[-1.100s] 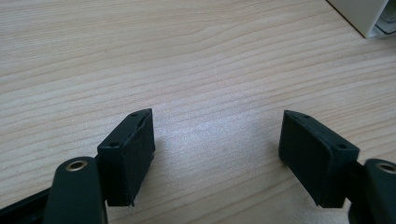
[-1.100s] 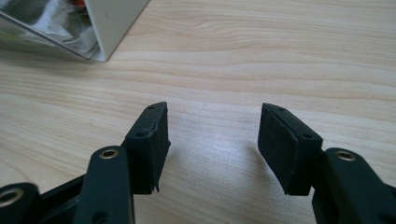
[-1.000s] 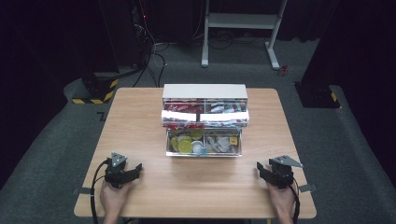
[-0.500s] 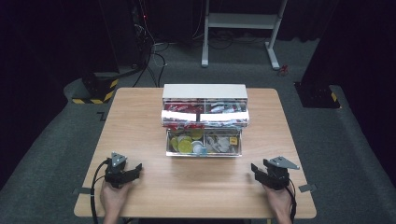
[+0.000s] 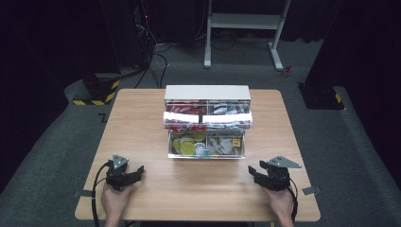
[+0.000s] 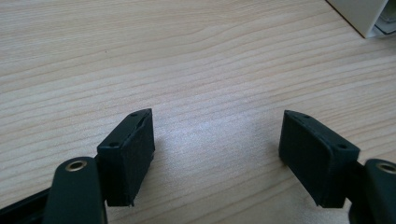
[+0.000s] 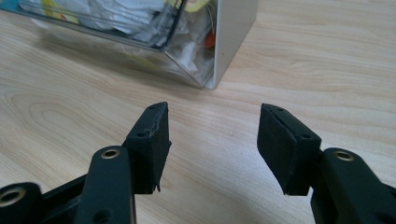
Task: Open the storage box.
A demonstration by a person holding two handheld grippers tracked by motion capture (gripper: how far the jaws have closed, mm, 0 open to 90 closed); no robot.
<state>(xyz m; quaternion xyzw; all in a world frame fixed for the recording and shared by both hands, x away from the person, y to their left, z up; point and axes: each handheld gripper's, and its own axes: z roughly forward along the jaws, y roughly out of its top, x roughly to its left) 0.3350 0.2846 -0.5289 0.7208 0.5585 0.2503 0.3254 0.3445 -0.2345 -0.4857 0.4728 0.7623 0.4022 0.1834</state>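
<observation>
A white drawer cabinet [image 5: 206,92] stands mid-table toward the back, with its clear bottom drawer [image 5: 206,144] pulled out and holding yellow discs and small packets. The drawer's clear front corner [image 7: 187,42] is close ahead in the right gripper view. My left gripper [image 5: 132,175] rests near the front left of the table, jaws wide apart over bare wood [image 6: 217,135]. At the front right my right gripper [image 5: 255,173] is open too, with nothing between its jaws [image 7: 212,140], and it points toward the drawer's right corner.
The wooden table [image 5: 142,118] has bare room on both sides of the cabinet and along its front edge. Behind the table stand a white metal frame [image 5: 246,21], dark cables on the floor and a yellow-black striped base [image 5: 97,90].
My right gripper has slid left and a little forward toward the open drawer. The left gripper has stayed where it was.
</observation>
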